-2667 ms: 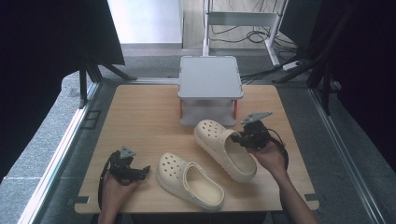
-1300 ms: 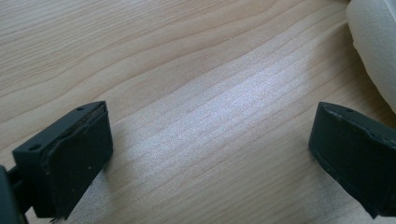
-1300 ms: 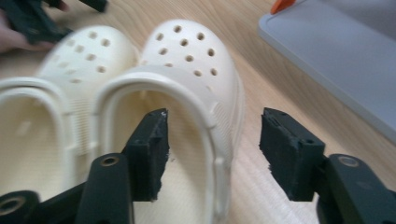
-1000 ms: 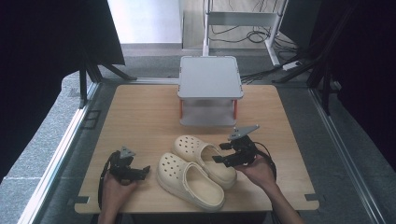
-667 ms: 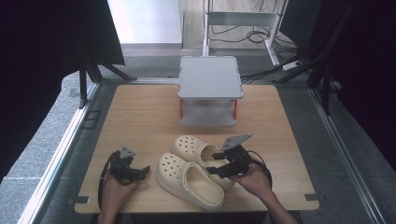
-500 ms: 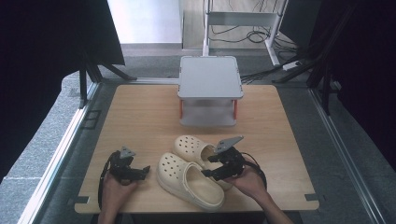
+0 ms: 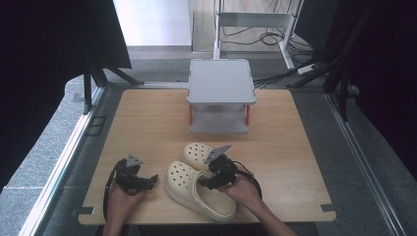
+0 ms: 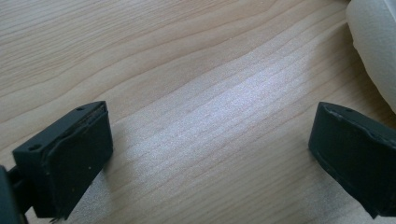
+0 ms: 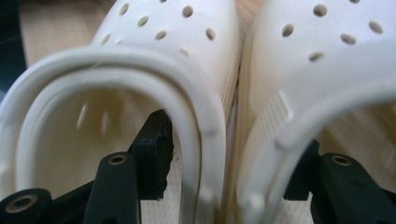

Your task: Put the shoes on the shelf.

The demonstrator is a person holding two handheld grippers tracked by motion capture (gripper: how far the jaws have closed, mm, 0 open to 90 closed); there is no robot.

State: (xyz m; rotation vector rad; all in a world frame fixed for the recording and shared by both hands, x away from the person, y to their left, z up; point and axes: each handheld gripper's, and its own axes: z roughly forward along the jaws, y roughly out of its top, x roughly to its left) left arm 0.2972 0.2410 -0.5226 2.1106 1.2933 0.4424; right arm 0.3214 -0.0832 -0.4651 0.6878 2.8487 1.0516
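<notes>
Two cream clogs of smooth moulded foam lie side by side near the front of my pale wood-grain bench (image 7: 147,113), their rounded toes dotted with small holes. The near clog (image 7: 199,189) touches the far clog (image 7: 196,153) along its side. My right tool (image 7: 215,178) straddles both — one black jaw sits inside each shoe opening, the two adjoining side walls caught between them. My left tool (image 7: 142,181) rests on the bare bench left of the clogs, jaws spread wide, gripping nothing. Behind stands a grey two-tier shelf (image 7: 220,81) with orange posts — its lower level looks empty.
</notes>
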